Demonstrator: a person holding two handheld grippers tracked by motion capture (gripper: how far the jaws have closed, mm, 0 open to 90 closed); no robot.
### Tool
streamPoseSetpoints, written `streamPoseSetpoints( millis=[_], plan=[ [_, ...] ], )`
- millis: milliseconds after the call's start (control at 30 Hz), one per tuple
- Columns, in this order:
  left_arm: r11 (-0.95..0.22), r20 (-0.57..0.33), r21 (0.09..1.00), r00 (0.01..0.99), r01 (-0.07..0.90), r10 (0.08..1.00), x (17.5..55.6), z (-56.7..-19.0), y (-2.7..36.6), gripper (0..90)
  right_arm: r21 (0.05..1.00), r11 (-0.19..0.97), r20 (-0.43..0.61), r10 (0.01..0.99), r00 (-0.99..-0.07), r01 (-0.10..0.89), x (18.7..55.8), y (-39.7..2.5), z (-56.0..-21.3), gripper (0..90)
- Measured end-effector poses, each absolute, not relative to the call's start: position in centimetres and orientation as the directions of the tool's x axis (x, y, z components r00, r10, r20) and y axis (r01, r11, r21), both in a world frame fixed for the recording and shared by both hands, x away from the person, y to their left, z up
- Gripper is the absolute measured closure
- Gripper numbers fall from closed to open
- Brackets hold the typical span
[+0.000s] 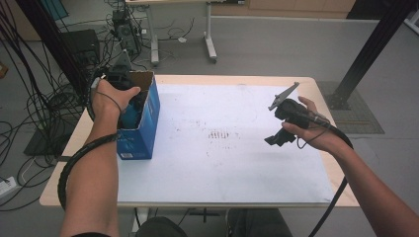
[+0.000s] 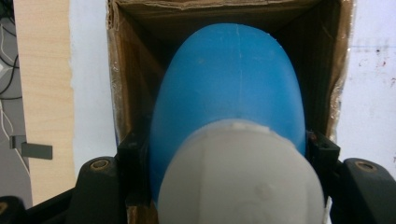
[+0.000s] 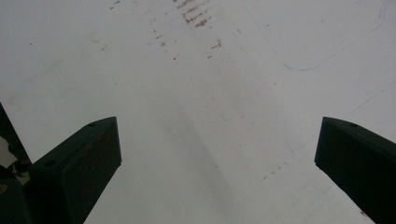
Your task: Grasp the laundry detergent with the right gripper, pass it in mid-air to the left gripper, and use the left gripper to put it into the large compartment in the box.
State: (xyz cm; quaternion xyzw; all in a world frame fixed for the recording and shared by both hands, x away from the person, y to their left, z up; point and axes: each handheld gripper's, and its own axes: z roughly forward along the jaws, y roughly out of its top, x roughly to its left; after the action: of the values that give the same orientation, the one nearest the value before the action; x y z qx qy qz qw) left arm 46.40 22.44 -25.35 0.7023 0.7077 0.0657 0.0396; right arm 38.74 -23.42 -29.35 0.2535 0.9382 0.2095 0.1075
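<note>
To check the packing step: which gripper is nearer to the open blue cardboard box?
Left. The left gripper is inside the open blue cardboard box, clamped on a blue bottle with a white cap. The right gripper, open, hovers over the white mat, far away.

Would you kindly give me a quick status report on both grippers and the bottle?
Left gripper shut on blue bottle, bottle inside the cardboard box. Right gripper open, over white mat. Nothing in the way.

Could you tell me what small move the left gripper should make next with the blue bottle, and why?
Probably lower it a little further: the left gripper is shut on the blue bottle, which already points into the open cardboard box, while the right gripper hangs open.
</note>
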Motion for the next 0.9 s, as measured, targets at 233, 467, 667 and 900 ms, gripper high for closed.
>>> streamPoseSetpoints(
  millis=[233,467,667,900],
  plan=[
    [0.003,0.034,0.153,-0.008,0.988,0.999,46.4,-26.4,22.4,36.8,0.445,0.782,-0.090,0.524,-0.847,0.437,38.8,-23.5,-29.7,0.4],
    [-0.009,0.040,0.145,0.004,0.989,0.999,46.2,-27.1,22.5,36.8,0.445,0.782,-0.090,0.524,-0.847,0.436,38.9,-23.4,-29.6,0.3],
    [-0.008,0.034,0.154,0.003,0.988,0.999,46.0,-27.2,22.6,36.8,0.445,0.783,-0.091,0.523,-0.848,0.435,38.9,-23.4,-29.7,0.4],
    [-0.008,0.036,0.156,0.003,0.988,0.999,45.8,-27.3,22.6,36.7,0.447,0.782,-0.095,0.524,-0.846,0.434,38.9,-23.4,-29.5,0.4]
  ],
)
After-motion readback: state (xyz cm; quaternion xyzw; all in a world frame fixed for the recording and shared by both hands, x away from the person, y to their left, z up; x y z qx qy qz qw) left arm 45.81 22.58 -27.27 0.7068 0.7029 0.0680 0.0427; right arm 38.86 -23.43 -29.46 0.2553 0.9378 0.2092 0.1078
